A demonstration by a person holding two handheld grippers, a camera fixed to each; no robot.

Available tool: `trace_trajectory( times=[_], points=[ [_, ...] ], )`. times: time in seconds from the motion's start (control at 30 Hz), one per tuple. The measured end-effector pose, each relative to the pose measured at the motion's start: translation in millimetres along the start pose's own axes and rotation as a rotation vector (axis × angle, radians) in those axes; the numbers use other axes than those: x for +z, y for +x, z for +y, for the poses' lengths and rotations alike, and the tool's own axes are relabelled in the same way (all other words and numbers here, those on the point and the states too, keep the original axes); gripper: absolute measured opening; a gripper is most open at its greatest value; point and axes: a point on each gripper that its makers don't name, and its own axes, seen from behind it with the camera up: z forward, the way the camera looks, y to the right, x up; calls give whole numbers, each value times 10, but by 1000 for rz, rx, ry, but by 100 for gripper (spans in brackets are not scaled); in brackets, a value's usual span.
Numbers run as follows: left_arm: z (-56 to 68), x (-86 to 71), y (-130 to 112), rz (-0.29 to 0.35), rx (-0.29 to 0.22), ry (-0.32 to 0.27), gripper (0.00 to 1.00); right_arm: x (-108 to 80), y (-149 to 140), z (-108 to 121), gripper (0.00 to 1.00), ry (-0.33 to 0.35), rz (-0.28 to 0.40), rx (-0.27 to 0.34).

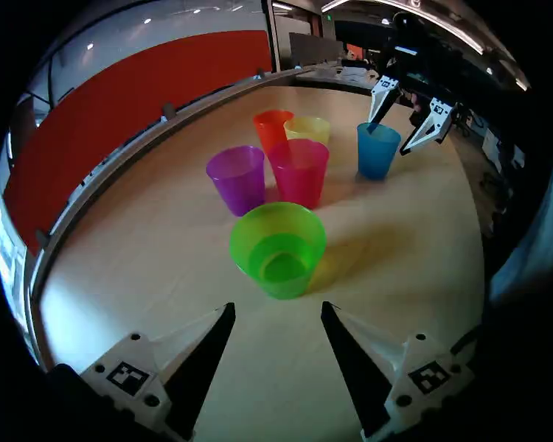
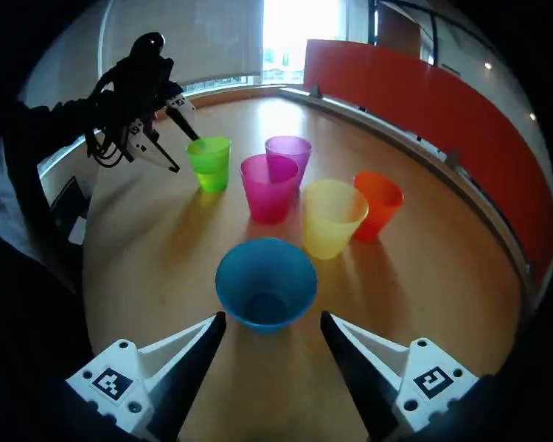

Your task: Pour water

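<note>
Green cup [image 1: 278, 250] upright on the wooden table [image 1: 151, 250], just ahead of left gripper [image 1: 277, 306]; jaws apart, clear of it. Blue cup [image 2: 266, 283] upright at the tips of right gripper [image 2: 271, 314]; jaws apart, not clamped. Clustered between them, all upright: purple cup [image 1: 237, 178], magenta cup [image 1: 298, 172], yellow cup [image 1: 307, 129], orange cup [image 1: 271, 129]. Can't tell if any holds water.
</note>
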Motion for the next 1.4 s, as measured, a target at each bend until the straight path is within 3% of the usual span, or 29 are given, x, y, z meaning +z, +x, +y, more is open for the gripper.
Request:
trace_trajectory(
  times=[0.3,0.7,1.1,1.4],
  points=[
    [-79,-123,-138,7,-36,46,86,-200,-208,133,100,-58,-14,45],
    [-352,-328,-165,19,-80,156,86,-406,-354,289,100,-130,-19,125],
    [-741,-575,-177,87,-182,328,86,-650,-214,622,100,-269,38,255],
    [-947,-751,-103,151,-239,432,86,-790,8,789,100,-350,104,346]
  ],
)
